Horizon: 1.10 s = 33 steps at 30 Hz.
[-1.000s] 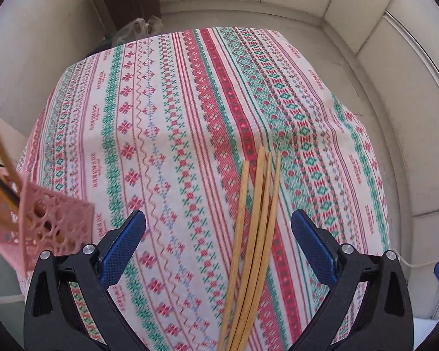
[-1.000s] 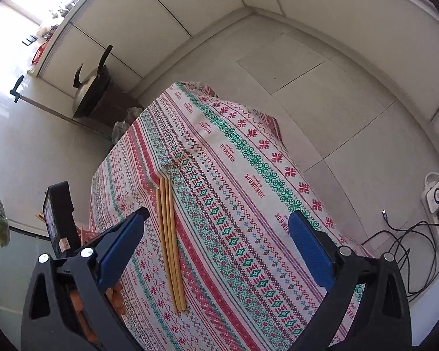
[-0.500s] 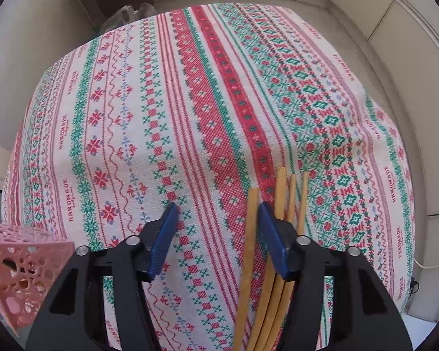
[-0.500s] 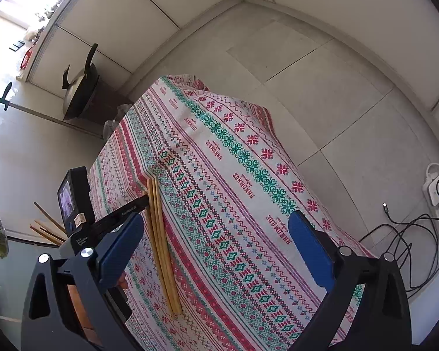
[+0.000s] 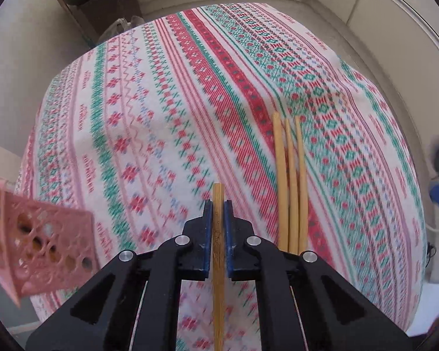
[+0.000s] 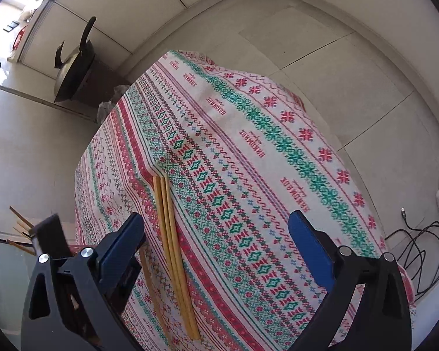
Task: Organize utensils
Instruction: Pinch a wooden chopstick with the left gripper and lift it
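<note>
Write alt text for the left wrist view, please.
The left gripper is shut on one chopstick above a patterned tablecloth. Three chopsticks lie alongside to its right; a pink perforated basket sits at left.

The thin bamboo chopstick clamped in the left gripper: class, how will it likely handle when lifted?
The thin bamboo chopstick probably stays stiff: it runs straight through the shut left gripper. Likely light, being slender. It may pivot or slip, since the blue pads pinch only a short stretch.
</note>
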Available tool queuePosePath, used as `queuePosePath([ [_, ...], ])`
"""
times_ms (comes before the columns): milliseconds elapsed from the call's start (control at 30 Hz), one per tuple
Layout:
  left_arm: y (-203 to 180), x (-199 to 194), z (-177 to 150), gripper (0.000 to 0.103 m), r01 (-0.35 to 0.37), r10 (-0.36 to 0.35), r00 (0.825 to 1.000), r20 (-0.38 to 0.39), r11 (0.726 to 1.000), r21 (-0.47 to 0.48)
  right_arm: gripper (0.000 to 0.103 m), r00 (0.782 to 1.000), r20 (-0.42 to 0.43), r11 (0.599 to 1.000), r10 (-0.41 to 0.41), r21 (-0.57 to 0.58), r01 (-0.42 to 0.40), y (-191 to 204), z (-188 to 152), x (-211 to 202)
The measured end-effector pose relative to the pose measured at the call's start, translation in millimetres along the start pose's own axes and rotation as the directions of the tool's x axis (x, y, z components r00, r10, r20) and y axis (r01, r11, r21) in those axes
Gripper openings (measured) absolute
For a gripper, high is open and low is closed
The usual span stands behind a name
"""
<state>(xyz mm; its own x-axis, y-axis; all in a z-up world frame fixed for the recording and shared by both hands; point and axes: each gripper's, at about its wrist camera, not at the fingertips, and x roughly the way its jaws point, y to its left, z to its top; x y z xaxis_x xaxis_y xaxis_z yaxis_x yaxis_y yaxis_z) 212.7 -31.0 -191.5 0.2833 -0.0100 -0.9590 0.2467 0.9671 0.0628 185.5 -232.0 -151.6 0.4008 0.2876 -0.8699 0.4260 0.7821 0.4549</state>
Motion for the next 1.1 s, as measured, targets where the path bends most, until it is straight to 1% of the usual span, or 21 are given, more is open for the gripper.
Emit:
queuePosePath([
  [67,1.9,-16.0,-14.2,0.007,-0.019,0.018,1.0,0.017,0.999,0.03,0.096,1.0,0.004,1.0,-0.01,-0.026,0.01,12.5,1.7,11.4],
  [133,3.3,-37.1,-30.0,0.007,-0.035,0.031,0.998,0.055,0.998,0.06,0.095,1.0,0.009,0.999,-0.019,-0.038,0.019,20.3,3.7,20.8],
  [233,9.2,-66.6,-51.7,0.007,-0.015,0.009,0.995,0.1,0.998,0.058,0.082,1.0,-0.008,0.999,-0.029,-0.037,0.029,25.4,8.1,36.5],
  [267,11.4,-77.5,-59.0,0.007,-0.006,-0.001,0.993,0.118,0.998,0.055,0.074,0.999,-0.014,0.999,-0.033,-0.038,0.033,26.6,9.3,41.4],
  [300,14.1,-87.6,-64.2,0.007,0.006,-0.012,0.991,0.134,0.999,0.05,0.071,0.999,-0.023,0.998,-0.04,-0.043,0.039,28.8,10.9,47.5],
  [333,16.4,-95.6,-65.8,0.007,0.017,-0.023,0.989,0.145,0.999,0.047,0.069,0.998,-0.034,0.998,-0.047,-0.049,0.046,31.5,11.6,53.9],
  [400,21.2,-110.9,-76.1,0.007,0.04,-0.046,0.985,0.169,0.998,0.039,0.06,0.997,-0.045,0.997,-0.059,-0.059,0.056,35.9,11.3,63.3],
  [533,33.4,-124.9,-85.3,0.007,0.06,-0.064,0.979,0.194,0.998,0.026,0.058,0.995,-0.049,0.994,-0.083,-0.077,0.079,46.2,9.6,75.5],
  [567,35.6,-128.5,-87.4,0.007,0.062,-0.066,0.978,0.199,0.998,0.024,0.056,0.995,-0.048,0.993,-0.09,-0.08,0.086,47.8,9.3,77.7],
  [633,41.7,-132.1,-89.8,0.007,0.061,-0.062,0.976,0.207,0.998,0.012,0.056,0.993,-0.045,0.991,-0.106,-0.092,0.101,52.4,8.9,81.6],
  [667,44.2,-132.4,-90.1,0.007,0.061,-0.061,0.976,0.21,0.998,0.006,0.054,0.992,-0.038,0.988,-0.119,-0.103,0.115,55.3,8.5,82.9],
  [700,46.6,-133.7,-91.2,0.007,0.063,-0.062,0.975,0.211,0.998,0.001,0.05,0.99,-0.032,0.985,-0.135,-0.113,0.131,58.4,7.9,84.2],
  [800,53.0,-138.5,-92.9,0.007,0.071,-0.067,0.973,0.222,0.997,-0.008,0.042,0.98,-0.005,0.967,-0.201,-0.159,0.198,66.8,5.8,89.7],
  [900,55.4,-143.6,-94.1,0.007,0.075,-0.071,0.97,0.233,0.997,-0.008,0.042,0.963,0.037,0.939,-0.268,-0.212,0.27,78.2,1.2,96.0],
  [967,58.2,-143.4,-93.3,0.007,0.073,-0.068,0.97,0.232,0.997,-0.015,0.044,0.95,0.059,0.922,-0.306,-0.23,0.311,86.4,-2.6,100.2],
  [1000,60.5,-143.9,-94.2,0.007,0.072,-0.066,0.97,0.234,0.997,-0.019,0.044,0.953,0.054,0.926,-0.299,-0.223,0.304,87.4,-2.7,100.3],
  [1100,70.1,-145.0,-95.9,0.007,0.075,-0.064,0.97,0.234,0.997,-0.037,0.044,0.971,-0.007,0.958,-0.24,-0.166,0.235,82.1,3.8,97.1],
])
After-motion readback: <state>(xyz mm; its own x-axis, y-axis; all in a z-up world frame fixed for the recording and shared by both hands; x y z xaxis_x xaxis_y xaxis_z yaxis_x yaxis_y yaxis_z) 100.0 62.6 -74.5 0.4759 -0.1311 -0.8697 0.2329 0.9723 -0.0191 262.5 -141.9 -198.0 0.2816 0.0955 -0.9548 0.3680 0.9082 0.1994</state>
